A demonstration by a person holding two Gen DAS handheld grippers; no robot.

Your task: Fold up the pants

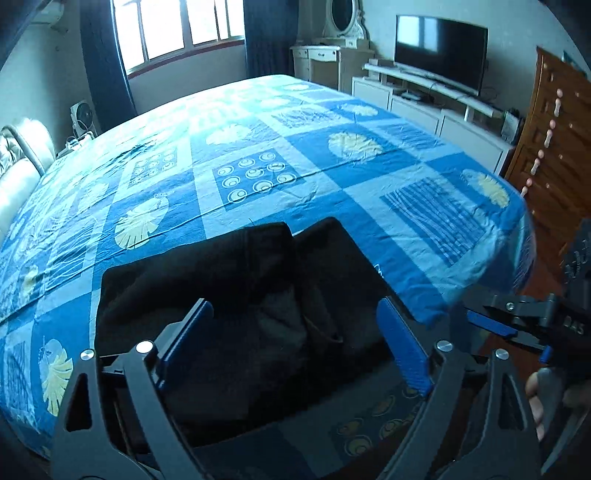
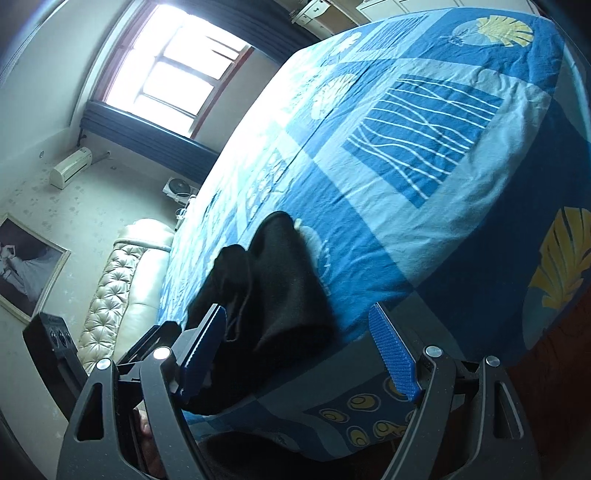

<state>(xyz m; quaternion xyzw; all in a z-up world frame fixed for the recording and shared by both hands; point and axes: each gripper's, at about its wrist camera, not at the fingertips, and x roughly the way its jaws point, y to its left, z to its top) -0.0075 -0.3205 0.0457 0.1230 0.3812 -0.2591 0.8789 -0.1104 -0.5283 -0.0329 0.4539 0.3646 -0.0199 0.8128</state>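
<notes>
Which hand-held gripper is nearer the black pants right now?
Left. The left hand-held gripper hangs open directly over the black pants; the right hand-held gripper is open off their side, near the bed corner.

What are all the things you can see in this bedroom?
pants: one, black, folded in a heap at the bed's near edge
bedsheet: one, blue with shell and circle patterns, covering the bed
headboard: one, cream, tufted, at the bed's far left
window: one, bright, dark blue curtains beside it
television: one, black, on a white cabinet
dressing table: one, white, with an oval mirror
air conditioner: one, white, on the wall
left gripper: one, black with blue pads, open above the pants
right gripper: one, same colours, open, empty
</notes>
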